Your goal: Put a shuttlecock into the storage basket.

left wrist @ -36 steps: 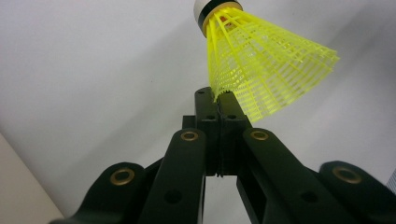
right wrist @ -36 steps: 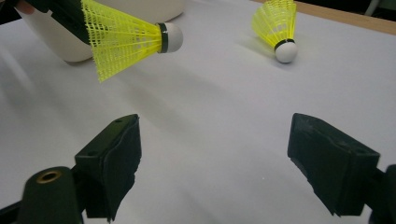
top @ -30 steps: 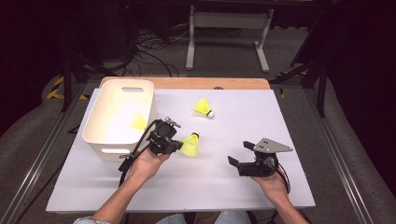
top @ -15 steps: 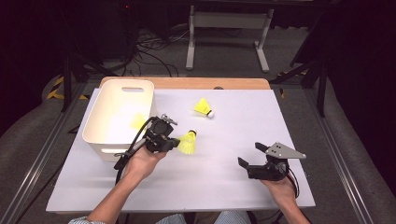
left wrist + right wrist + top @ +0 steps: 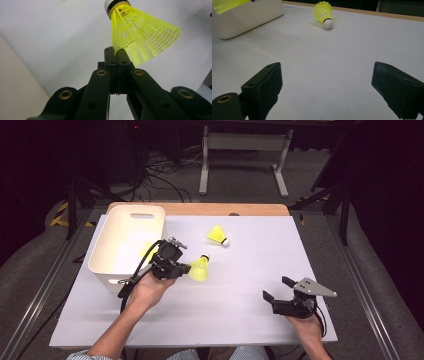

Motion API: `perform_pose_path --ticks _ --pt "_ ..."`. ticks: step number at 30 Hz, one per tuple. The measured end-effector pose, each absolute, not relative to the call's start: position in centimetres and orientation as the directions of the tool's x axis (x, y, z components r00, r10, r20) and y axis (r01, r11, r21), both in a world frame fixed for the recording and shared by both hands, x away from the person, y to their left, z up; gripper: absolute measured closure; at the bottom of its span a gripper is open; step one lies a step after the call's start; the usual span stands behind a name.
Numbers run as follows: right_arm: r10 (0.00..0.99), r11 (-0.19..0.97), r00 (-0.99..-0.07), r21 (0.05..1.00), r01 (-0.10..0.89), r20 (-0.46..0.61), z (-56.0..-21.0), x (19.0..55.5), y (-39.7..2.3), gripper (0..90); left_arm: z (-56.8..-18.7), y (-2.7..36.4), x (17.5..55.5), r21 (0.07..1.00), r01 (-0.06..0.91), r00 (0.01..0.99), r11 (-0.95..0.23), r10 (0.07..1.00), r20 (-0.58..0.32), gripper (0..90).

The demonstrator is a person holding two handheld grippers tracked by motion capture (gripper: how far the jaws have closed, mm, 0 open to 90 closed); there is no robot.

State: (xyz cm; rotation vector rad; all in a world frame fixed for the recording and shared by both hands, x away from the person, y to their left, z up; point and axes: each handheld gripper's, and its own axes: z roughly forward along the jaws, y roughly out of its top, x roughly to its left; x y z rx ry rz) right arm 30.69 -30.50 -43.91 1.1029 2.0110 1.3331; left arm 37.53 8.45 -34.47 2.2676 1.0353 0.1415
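White table [image 5: 240, 285] carries a cream rectangular plastic bin [image 5: 131, 242] at its left; one yellow shuttlecock shows inside [image 5: 147, 251]. Left gripper [image 5: 187, 268] pinches a yellow mesh-skirted shuttlecock [image 5: 200, 268] just beside the bin. Right gripper [image 5: 278, 288] spread, holding nothing. Another yellow shuttlecock [image 5: 218, 235] lies apart.

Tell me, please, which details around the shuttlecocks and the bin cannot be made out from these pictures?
- White bin contents: high view, a yellow shape inside is half covered by the left tongs.
- Held shuttlecock cork tip: left gripper view, cut off by the top edge.
- Lying shuttlecock markings: too small.
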Motion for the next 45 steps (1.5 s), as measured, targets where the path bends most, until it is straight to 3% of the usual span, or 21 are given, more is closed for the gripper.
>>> perform_pose_path --ticks 45 --pt "0.852 0.159 -0.518 0.906 0.392 0.075 -45.5 30.1 -31.7 10.7 -29.6 14.2 39.7 0.644 0.674 0.620 -0.362 0.752 -0.226 90.0"
